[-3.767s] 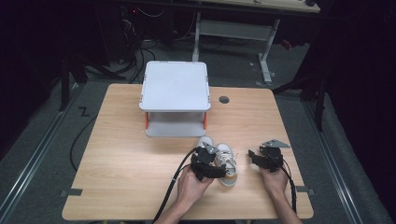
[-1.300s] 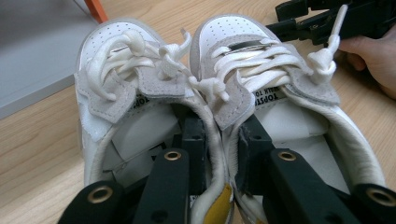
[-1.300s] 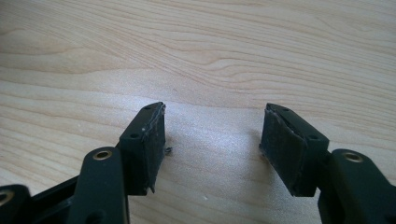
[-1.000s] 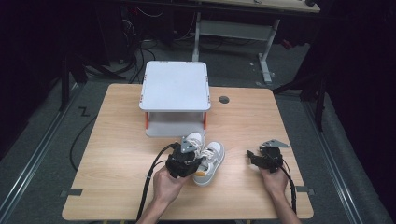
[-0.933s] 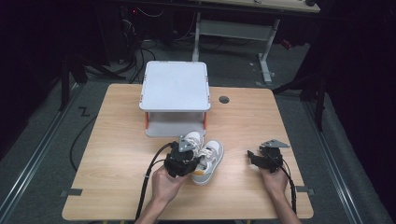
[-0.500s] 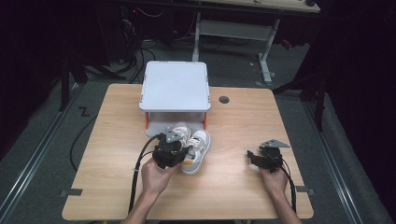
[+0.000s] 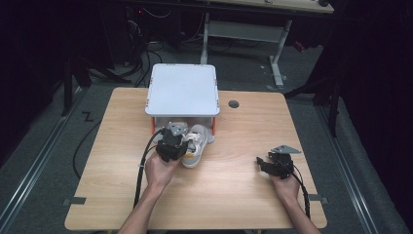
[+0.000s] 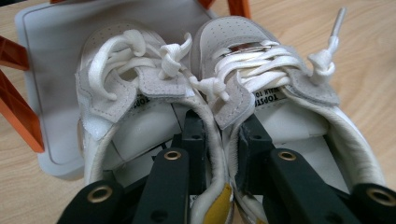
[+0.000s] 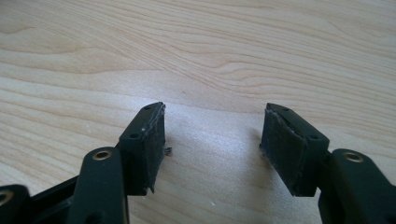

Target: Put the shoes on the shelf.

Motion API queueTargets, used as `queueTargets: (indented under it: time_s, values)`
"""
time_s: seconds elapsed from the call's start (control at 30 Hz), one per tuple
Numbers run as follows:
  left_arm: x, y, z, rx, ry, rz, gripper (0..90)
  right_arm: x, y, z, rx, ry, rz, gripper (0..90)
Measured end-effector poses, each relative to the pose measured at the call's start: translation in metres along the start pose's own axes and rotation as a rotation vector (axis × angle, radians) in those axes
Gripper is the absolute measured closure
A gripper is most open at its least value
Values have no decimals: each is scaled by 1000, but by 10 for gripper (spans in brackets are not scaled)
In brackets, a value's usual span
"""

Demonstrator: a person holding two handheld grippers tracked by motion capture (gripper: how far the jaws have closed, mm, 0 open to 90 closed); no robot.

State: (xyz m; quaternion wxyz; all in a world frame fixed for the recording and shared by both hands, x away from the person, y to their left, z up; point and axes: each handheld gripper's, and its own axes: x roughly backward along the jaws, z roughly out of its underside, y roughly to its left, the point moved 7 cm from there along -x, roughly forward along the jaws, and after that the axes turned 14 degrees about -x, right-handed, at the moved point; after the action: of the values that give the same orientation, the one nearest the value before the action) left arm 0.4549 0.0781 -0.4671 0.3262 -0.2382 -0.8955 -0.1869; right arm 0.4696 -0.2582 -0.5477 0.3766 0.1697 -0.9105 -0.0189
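Left tongs (image 7: 181, 144), black and two-jawed, pinching together the inner collar walls of a pair of small white lace-up sneakers (image 7: 191, 142): in the left gripper view one jaw sits inside each shoe, and the two adjoining walls are pressed between them. The left hand (image 7: 161, 168) comes in from the lower edge of the high view, forearm angled up and slightly rightward, wrist straight, the tongs pointing away from the person toward the white plastic two-tier stand with orange legs (image 7: 183, 88). The sneakers (image 8: 205, 88) are side by side, toes forward, at the front edge of the stand's grey lower shelf (image 8: 51, 98), with the toes over the shelf and the heels toward the light wooden surface (image 7: 243, 195); whether the soles rest on it cannot be told. Right tongs (image 7: 262, 165), black, spread apart with nothing between them; their jaws have just been closing partway, and bare wood grain shows in the gap in the right gripper view. The right hand (image 7: 284, 181) lies low near the right front of the surface, well apart from the shoes, tongs (image 9: 212, 140) aimed leftward and tilted down toward the wood.
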Motion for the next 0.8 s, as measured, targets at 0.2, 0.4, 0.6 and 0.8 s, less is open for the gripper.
queueTargets:
  time_s: [0.2,0.4,0.6,0.8]
  values:
    - [-16,10,-5,24,-7,-32,758,4,10,-15,-46,36,-133,567]
    - [-28,16,-9,44,-12,-72,749,21,38,-56,-28,-43,-245,567]
    - [-37,20,-8,56,-2,-85,747,29,69,-94,-6,-57,-342,593]
    - [-46,24,-6,64,10,-87,745,39,115,-138,103,-106,-368,665]
